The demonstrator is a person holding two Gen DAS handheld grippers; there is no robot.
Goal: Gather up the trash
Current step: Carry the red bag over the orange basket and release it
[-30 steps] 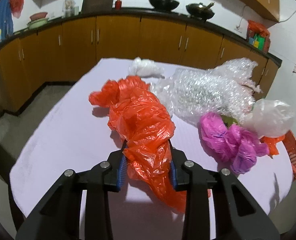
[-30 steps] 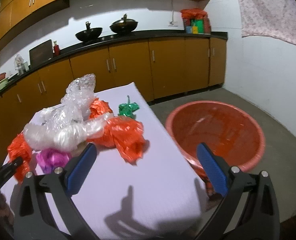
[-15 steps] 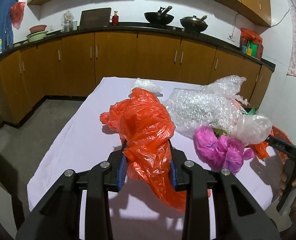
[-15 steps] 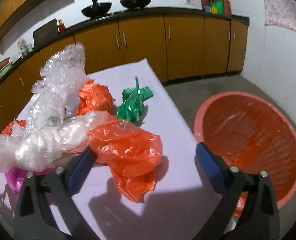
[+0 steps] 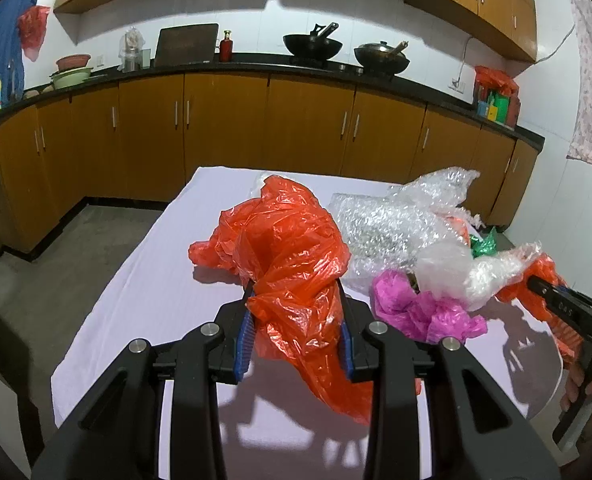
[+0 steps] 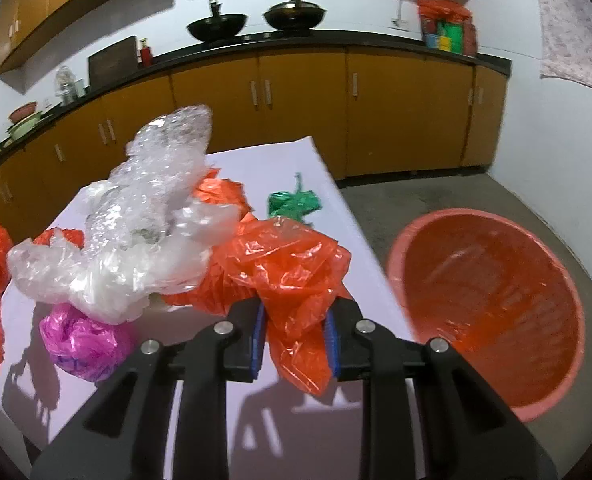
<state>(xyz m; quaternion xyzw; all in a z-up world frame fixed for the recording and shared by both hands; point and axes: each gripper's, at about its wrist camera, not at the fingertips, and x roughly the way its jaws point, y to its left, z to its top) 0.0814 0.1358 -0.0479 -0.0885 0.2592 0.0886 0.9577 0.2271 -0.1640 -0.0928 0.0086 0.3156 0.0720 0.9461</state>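
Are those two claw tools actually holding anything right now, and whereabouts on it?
Yes. The left gripper pinches the big orange bag near its lower middle. The right gripper, jaws just closed, pinches another orange bag at its near hanging end.

Brown cabinets (image 5: pixel 224 128) under a black counter (image 5: pixel 256 67) line white walls (image 6: pixel 555 128) above a grey floor (image 5: pixel 68 256).
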